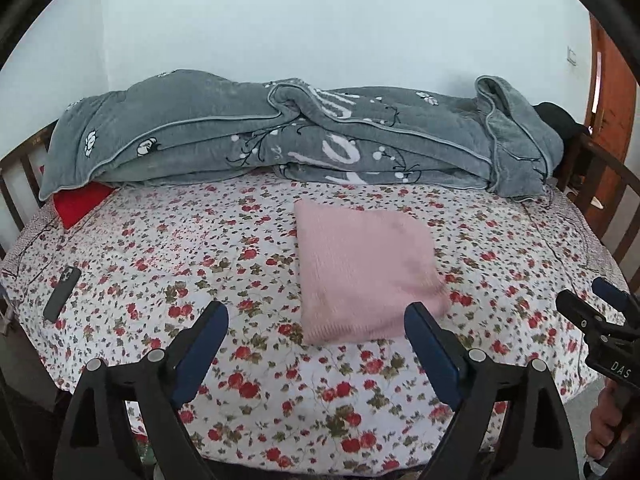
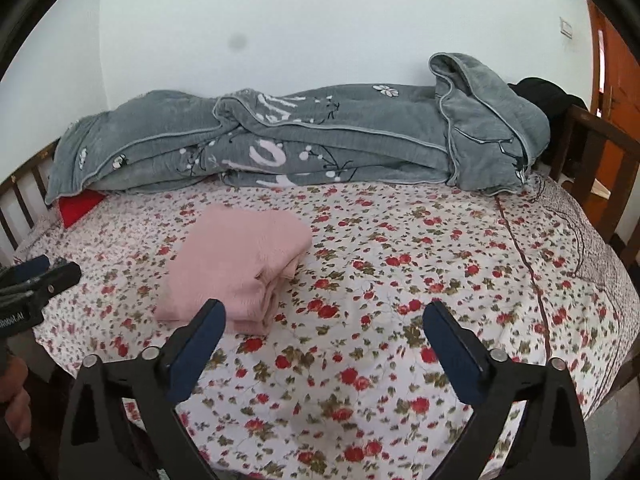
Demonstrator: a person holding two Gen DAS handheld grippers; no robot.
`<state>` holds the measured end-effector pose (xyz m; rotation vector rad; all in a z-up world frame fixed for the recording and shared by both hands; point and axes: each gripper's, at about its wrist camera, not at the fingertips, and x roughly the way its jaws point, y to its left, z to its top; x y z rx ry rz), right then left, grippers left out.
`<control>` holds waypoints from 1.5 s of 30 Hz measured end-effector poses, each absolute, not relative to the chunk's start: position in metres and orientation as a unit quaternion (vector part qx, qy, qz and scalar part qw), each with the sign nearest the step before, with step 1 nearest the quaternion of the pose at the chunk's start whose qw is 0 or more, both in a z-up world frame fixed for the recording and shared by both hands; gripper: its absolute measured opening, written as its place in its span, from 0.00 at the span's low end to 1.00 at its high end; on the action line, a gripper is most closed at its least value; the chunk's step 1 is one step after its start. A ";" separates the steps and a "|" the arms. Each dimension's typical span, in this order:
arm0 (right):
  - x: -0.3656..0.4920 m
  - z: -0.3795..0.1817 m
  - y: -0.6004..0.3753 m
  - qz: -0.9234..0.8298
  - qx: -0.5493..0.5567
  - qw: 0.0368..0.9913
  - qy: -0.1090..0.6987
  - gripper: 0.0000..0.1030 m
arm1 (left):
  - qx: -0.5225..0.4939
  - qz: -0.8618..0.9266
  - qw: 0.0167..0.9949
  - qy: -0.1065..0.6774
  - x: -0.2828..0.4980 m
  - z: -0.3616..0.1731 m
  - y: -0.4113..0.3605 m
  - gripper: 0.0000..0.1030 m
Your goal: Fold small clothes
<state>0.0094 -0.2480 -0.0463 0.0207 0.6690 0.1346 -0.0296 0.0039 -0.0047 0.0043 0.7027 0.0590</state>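
A pink knitted garment (image 1: pixel 366 272) lies folded into a thick square on the flowered bedsheet (image 1: pixel 200 264). The right wrist view shows the same pink garment (image 2: pixel 236 264) with its stacked layers facing the camera. My left gripper (image 1: pixel 316 316) hangs above the near part of the bed, open, nothing between its blue pads; the garment's near edge sits just beyond its right finger. My right gripper (image 2: pixel 324 316) is open too, over bare sheet to the right of the garment. Each gripper shows at the edge of the other's view: the right one (image 1: pixel 600 312), the left one (image 2: pixel 40 276).
A rumpled grey blanket (image 1: pixel 280 136) runs along the wall at the far side of the bed. A red pillow corner (image 1: pixel 80 200) pokes out under its left end. A dark phone (image 1: pixel 62 294) lies on the sheet at the left. Wooden bed rails (image 2: pixel 592 148) and an orange door (image 2: pixel 616 52) stand at the right.
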 end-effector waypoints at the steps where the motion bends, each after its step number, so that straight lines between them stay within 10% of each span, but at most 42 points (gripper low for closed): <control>1: 0.004 -0.045 -0.249 0.067 0.013 0.942 0.329 0.98 | 0.000 0.027 0.938 0.344 -0.033 -0.004 0.003 0.88; 45: -0.039 -0.024 -0.247 0.030 -0.004 0.950 0.312 0.99 | 0.005 0.016 0.942 0.335 -0.057 0.006 -0.009 0.88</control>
